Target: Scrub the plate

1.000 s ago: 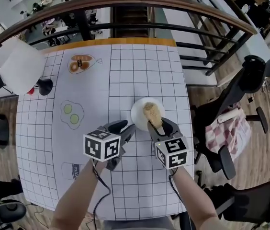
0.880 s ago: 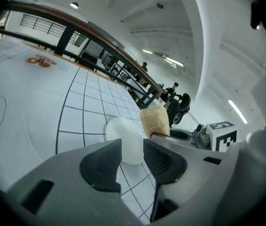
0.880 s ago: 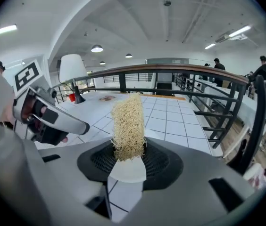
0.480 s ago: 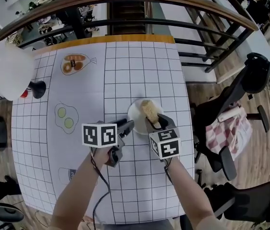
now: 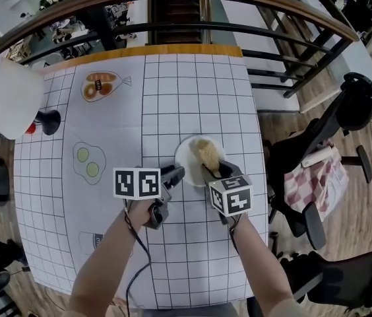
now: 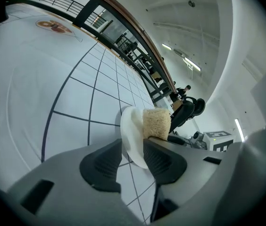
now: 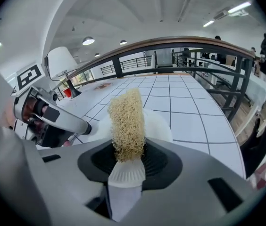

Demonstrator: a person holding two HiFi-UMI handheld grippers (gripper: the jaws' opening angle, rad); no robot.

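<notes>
A small white plate (image 5: 189,152) lies on the gridded tablecloth near the table's right edge. My left gripper (image 5: 177,172) is shut on the plate's near-left rim. In the left gripper view the plate (image 6: 130,135) stands pinched between the two dark pads. My right gripper (image 5: 214,172) is shut on the white handle of a tan fibrous scrubber (image 5: 207,153). The scrubber's head rests on the plate's top. From the right gripper view the scrubber (image 7: 127,121) rises straight out of the jaws, with the plate (image 7: 160,125) behind it.
A white lamp (image 5: 4,98) stands at the table's left edge. Printed food pictures (image 5: 100,84) mark the cloth. A curved railing (image 5: 186,28) runs behind the table. An office chair (image 5: 324,144) stands close to the right edge.
Both grippers keep their holds. The scrubber has shifted slightly across the plate, and the head view has moved a little.
</notes>
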